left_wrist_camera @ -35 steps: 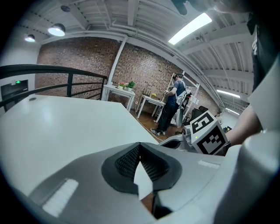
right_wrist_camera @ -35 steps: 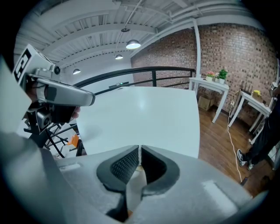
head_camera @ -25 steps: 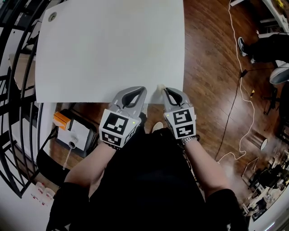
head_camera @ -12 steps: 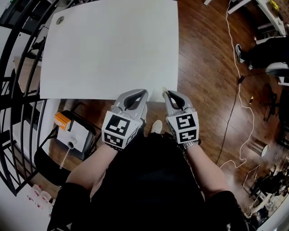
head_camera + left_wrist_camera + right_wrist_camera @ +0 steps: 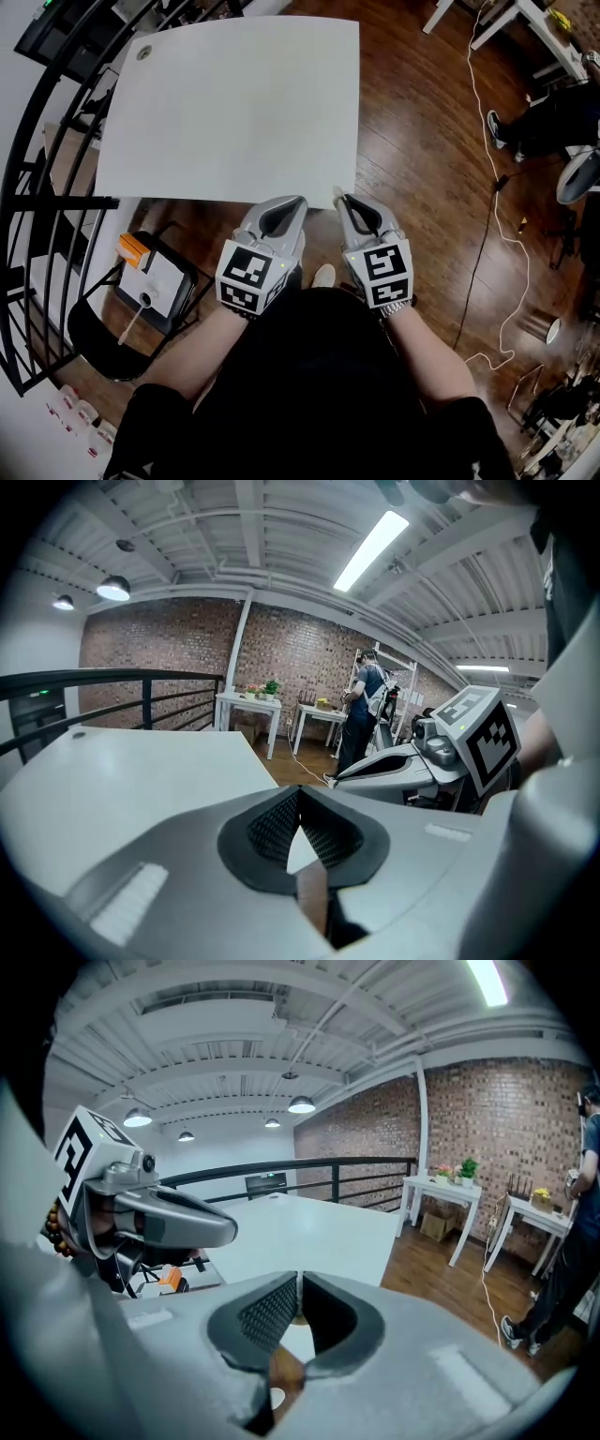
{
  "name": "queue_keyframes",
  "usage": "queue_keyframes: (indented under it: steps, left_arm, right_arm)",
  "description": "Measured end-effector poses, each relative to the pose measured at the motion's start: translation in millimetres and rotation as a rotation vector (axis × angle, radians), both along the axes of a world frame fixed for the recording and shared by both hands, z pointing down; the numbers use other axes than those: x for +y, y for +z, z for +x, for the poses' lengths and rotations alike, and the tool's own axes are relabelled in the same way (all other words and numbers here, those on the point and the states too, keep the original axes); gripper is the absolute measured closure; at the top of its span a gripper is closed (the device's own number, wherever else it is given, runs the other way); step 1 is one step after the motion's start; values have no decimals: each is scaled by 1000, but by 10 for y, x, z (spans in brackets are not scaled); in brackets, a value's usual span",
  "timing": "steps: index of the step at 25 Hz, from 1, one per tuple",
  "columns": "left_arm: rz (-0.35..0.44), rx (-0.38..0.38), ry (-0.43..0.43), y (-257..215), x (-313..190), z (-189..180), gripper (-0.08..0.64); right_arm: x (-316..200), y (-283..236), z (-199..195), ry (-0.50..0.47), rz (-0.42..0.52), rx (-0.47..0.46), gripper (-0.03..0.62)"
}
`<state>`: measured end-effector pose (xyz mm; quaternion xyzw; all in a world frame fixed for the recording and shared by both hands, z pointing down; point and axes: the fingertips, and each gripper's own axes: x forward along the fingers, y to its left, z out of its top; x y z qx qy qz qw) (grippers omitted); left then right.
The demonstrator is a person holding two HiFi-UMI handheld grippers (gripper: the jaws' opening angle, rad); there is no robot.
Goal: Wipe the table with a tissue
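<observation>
The white table (image 5: 234, 103) fills the upper part of the head view, its top bare. Both grippers hover side by side just off its near edge, by the near right corner. My left gripper (image 5: 289, 200) is shut, the pads meeting with nothing between them (image 5: 298, 797). Shut as well, my right gripper (image 5: 341, 199) has a small pale scrap of tissue (image 5: 337, 191) sticking out of its tip. In the right gripper view the jaws (image 5: 298, 1283) are pressed together on a thin pale sliver, with the table (image 5: 319, 1227) beyond.
A black railing (image 5: 37, 159) curves along the table's left side. Below the near edge stands a black chair (image 5: 103, 328) with a white and orange box (image 5: 150, 277). A white cable (image 5: 487, 187) lies on the wood floor at the right. A person (image 5: 361, 714) stands by white side tables.
Both grippers have drawn back slightly from the table's near edge, staying side by side and shut. The head view has shifted, so the table now sits higher in the picture.
</observation>
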<state>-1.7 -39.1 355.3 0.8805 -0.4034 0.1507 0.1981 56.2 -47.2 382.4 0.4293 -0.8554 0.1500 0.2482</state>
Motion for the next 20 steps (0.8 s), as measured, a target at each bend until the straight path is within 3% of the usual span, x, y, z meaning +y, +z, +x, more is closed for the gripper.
queue_keyframes:
  steps: [20]
  left_arm:
    - [99, -10, -54, -378, 533, 171, 545]
  right_arm:
    - [585, -572, 101, -40, 122, -84, 584]
